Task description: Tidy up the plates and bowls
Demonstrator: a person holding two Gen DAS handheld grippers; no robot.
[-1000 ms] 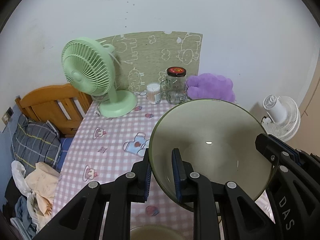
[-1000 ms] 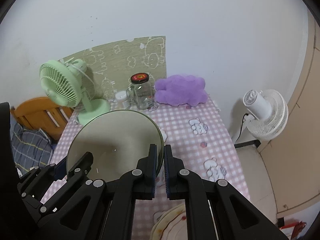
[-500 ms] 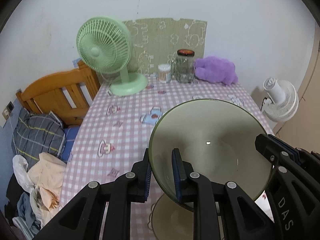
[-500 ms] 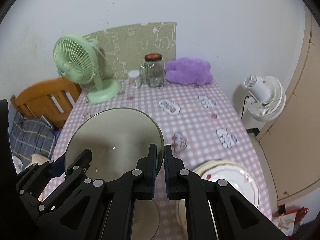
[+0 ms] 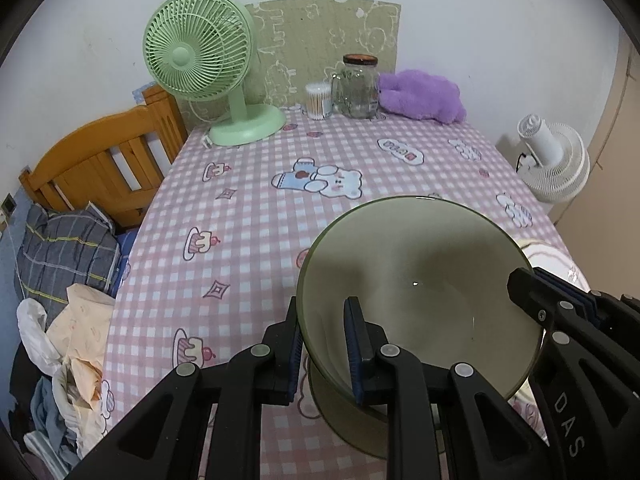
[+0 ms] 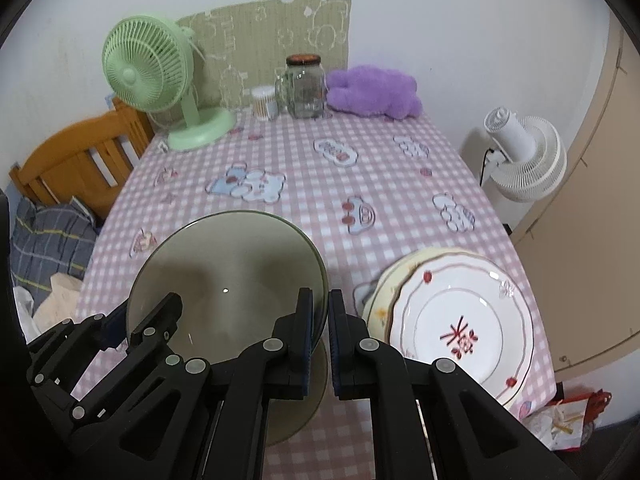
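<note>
while both clamped: bowl [image 5: 420, 280] over table [image 5: 248, 208]

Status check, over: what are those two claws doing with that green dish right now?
Left gripper and right gripper both clamped on the olive bowl rim, opposite sides. Second olive dish directly beneath. Plate stack alongside, apart.
</note>
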